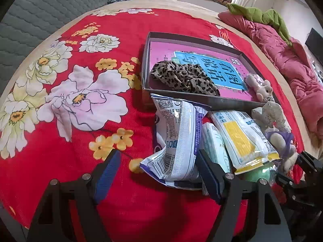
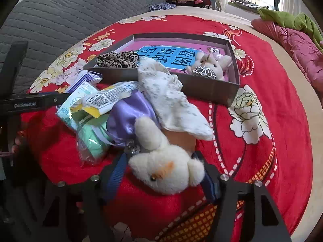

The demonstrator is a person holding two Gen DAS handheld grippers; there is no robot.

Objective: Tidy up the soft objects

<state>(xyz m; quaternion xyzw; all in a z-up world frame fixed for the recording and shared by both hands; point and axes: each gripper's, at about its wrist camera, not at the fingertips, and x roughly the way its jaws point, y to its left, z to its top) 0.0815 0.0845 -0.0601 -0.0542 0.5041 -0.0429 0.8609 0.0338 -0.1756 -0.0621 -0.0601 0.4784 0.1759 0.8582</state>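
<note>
The right gripper (image 2: 165,173) has its jaws set around the white plush duck's (image 2: 167,171) head on the bed, apparently touching but not clearly clamped; a shallow pinch on fluff could slip. The left gripper (image 1: 159,173) stands wide over the crumpled white packet (image 1: 177,141), nothing held; closing may snag neighbouring packets beside the box (image 1: 212,100).

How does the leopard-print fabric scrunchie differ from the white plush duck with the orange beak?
The leopard-print fabric scrunchie lies inside the shallow cardboard box; the white plush duck lies outside it on the red floral blanket. The scrunchie is spotted brown and ruffled; the duck is plain white and fluffy. The duck sits between the right gripper fingers; the scrunchie lies free. Both are soft.
</note>
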